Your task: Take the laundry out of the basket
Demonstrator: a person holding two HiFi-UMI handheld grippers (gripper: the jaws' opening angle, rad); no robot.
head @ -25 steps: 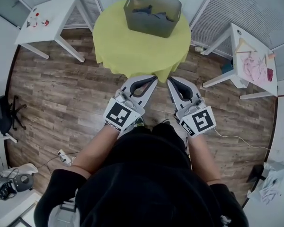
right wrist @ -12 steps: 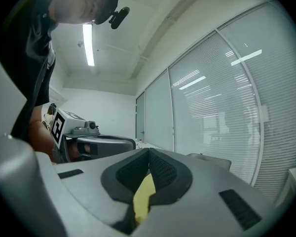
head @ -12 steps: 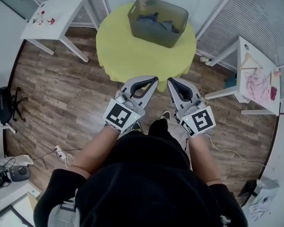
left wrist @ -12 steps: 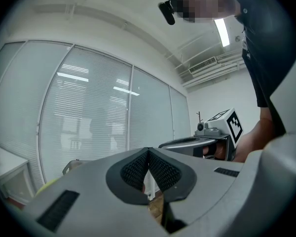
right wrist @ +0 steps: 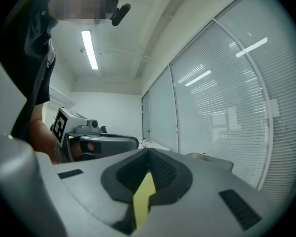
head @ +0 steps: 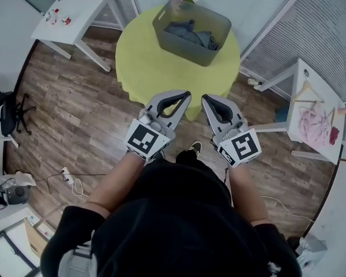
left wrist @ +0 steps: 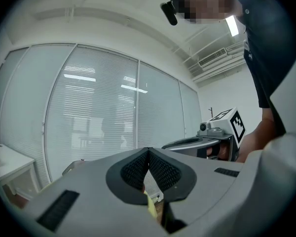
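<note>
Laundry [head: 191,33], a heap of grey-blue clothes, sits in the grey basket [head: 181,49] on the far side of a round table with a yellow-green cloth [head: 153,68]. Both claws are at the near edge of that table, side by side and pointing level at it. The left gripper [head: 187,94] has its jaws pressed together with nothing in them, and the right gripper [head: 205,97] is the same, closed and empty. Only a bare stretch of cloth lies between them and the basket. Around it, a white side table [head: 83,7] with small red bits stands on the left, another white table [head: 297,79] with a pink garment [head: 312,120] is on the right, and an office chair [head: 6,109] is at the far left on the wood floor [head: 75,114].
</note>
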